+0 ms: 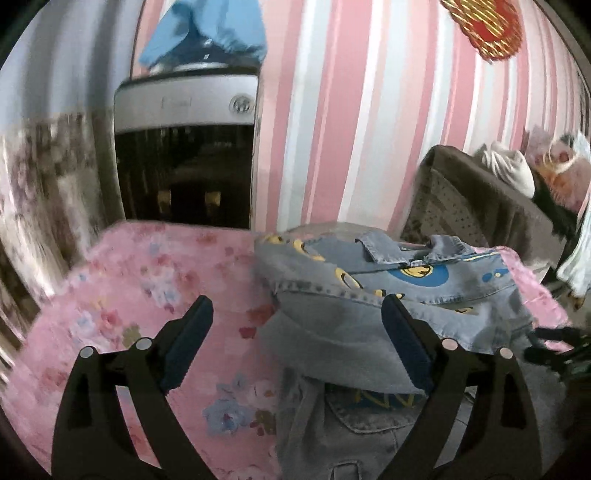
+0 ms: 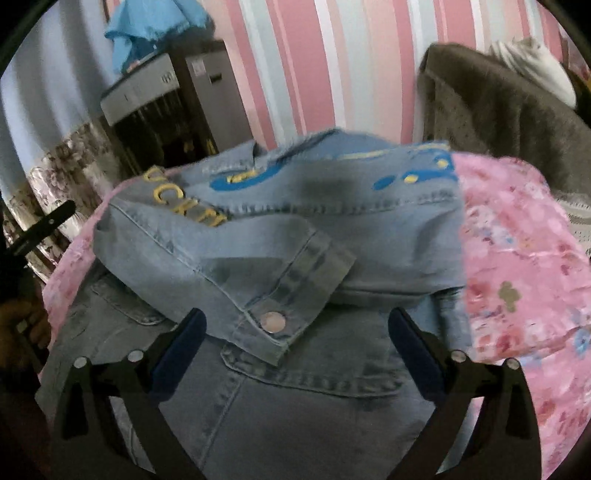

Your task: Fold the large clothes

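A light blue denim jacket (image 1: 406,295) with yellow and blue cartoon patches lies on a pink floral sheet (image 1: 147,295). Its sleeves are folded across the body. In the right wrist view the jacket (image 2: 295,240) fills the middle, with a sleeve cuff and its metal snap button (image 2: 272,320) lying on top. My left gripper (image 1: 297,325) is open and empty above the jacket's left edge. My right gripper (image 2: 297,332) is open and empty, its fingers on either side of the cuff, just above the cloth. The other gripper shows at the far right of the left wrist view (image 1: 557,350).
A dark cabinet with a grey top (image 1: 184,155) stands behind the sheet, blue cloth (image 1: 207,29) on it. A pink striped wall (image 1: 351,110) is behind. A brown covered chair (image 1: 480,206) with piled cloth stands at the right. A floral curtain (image 1: 44,192) hangs left.
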